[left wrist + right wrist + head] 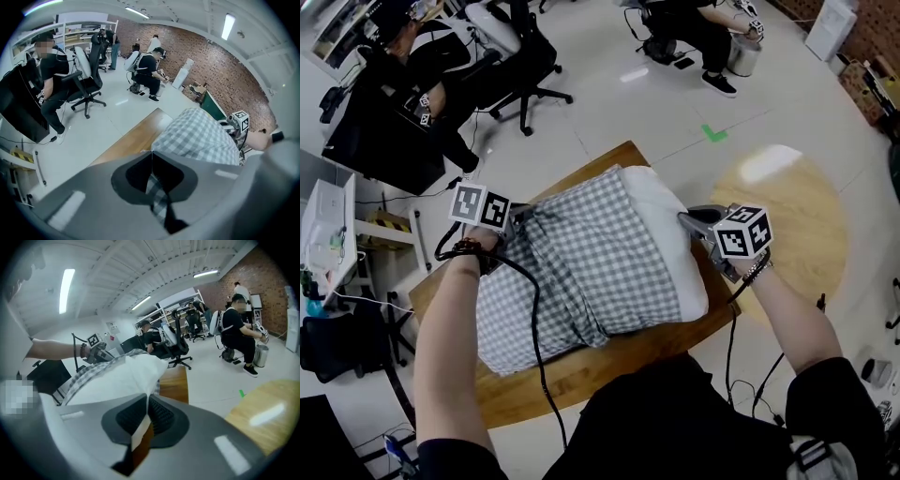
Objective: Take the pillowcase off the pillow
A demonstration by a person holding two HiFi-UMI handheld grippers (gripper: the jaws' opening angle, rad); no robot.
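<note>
Left claw (151, 159) clamped on checked pillowcase (581, 272), right claw (147, 403) clamped on white pillow (667, 230), wooden surface (581, 373) beneath.

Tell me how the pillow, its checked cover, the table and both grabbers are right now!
Grey-and-white checked fabric pillowcase: partly pulled off, covering most of the pillow.
White soft pillow: one end bare, lying on the table.
Left gripper: shut, pinching the pillowcase.
Right gripper: shut, pinching the pillow's bare white end.
Brown wooden table: carrying the pillow.
</note>
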